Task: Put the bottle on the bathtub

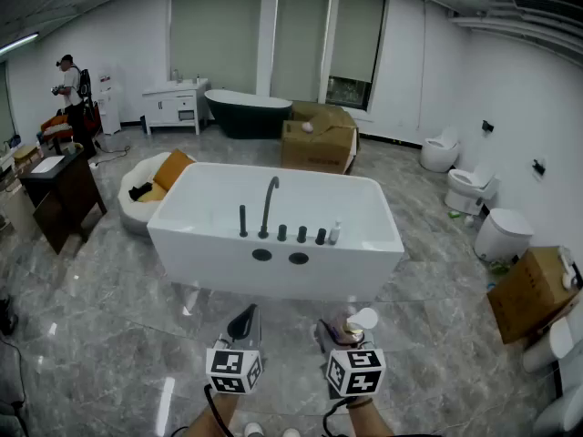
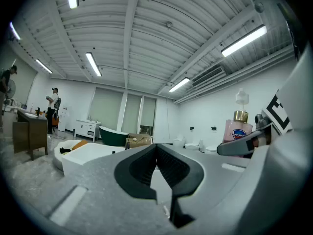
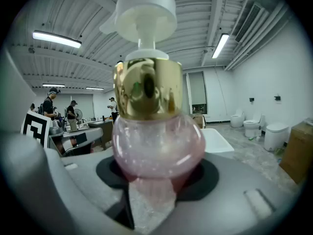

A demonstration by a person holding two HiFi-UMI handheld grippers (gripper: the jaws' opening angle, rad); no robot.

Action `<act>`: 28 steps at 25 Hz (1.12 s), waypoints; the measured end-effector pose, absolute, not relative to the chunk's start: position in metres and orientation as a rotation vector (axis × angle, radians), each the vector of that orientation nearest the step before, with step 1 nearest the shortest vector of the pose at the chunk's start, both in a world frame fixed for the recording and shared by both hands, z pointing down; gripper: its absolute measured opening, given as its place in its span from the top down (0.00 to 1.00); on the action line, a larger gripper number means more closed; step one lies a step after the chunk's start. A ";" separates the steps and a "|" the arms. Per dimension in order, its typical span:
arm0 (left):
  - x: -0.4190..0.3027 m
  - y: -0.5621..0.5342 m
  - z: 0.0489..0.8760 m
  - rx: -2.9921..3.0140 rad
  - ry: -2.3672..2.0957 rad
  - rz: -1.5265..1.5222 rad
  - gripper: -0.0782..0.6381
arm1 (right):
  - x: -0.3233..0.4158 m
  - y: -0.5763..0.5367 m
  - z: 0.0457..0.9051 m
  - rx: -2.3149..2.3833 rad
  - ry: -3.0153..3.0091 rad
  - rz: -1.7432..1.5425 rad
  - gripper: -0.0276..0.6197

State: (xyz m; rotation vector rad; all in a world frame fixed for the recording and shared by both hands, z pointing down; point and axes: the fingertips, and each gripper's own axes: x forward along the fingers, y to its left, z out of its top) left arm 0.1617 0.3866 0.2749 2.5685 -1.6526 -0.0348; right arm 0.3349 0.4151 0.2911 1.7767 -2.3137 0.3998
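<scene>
Fingers [image 3: 215,176] of the right gripper [image 3: 157,182], dark padded, spread wide and clamped on the round lower body of the bottle [image 3: 157,141], 1 pad on each side. Bottle: clear pink, upright, with a gold collar and white pump head rising above the jaws; its base sits down between the 2 pads, its upper half stands free. In the left gripper view its label faces that camera. Left gripper [image 2: 156,147]: the 2 ribbed pads meet at their tips, nothing between them. In the head view both grippers are held side by side at the bottom of the frame, each with its marker cube nearest the person, the left gripper on the left and the right gripper beside it with the pump head just above. Bottle location: in the air over the grey marble floor [image 1: 109,335], short of the front wall of the bathtub [image 1: 219,260], not touching it. Bathtub: white, rectangular, freestanding, with a tall dark faucet [image 1: 268,206] and a row of dark fittings on its near rim, and 1 small pale container [image 1: 335,233] at the right end of that row. Beyond: 1 round white basin [image 1: 137,209] with an orange cushion, 1 dark oval tub [image 1: 244,112], 1 cardboard box [image 1: 319,137], toilets [image 1: 469,189] along the right wall, 1 person [image 1: 71,87] standing at far left.
</scene>
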 end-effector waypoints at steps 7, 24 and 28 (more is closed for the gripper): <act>0.150 0.383 0.270 2.575 -1.641 -0.045 0.88 | 0.327 0.413 0.287 1.802 -2.292 0.395 0.60; 0.099 0.360 0.269 2.621 -1.558 -0.092 0.88 | 0.277 0.397 0.285 1.871 -2.299 0.465 0.60; 0.085 0.352 0.274 2.611 -1.552 -0.081 0.88 | 0.267 0.390 0.291 1.877 -2.279 0.490 0.59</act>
